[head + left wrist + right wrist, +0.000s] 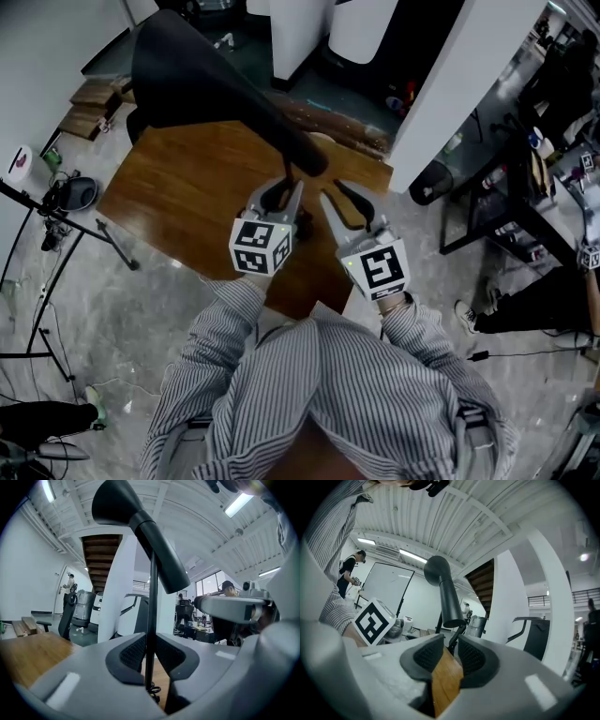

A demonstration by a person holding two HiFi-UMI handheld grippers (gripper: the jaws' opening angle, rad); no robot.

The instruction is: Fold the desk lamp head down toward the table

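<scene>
A black desk lamp stands on the wooden table [187,197]. Its cone-shaped head [187,75] [136,513] is raised at the upper left on a thick black neck [295,142]. A thin upright stem [289,173] [151,602] runs down from the neck. My left gripper [281,192] [151,651] is level with that stem, and both pads lie against its sides. My right gripper [333,192] [450,656] hangs just right of it, open, with only tabletop visible through the gap. The right gripper view has the lamp head [443,592] ahead of the jaws.
A white pillar [469,84] rises at the table's right. A tripod [56,216] stands on the floor at the left and wooden planks [89,103] lie at the far left. Someone's legs [516,305] show at the right.
</scene>
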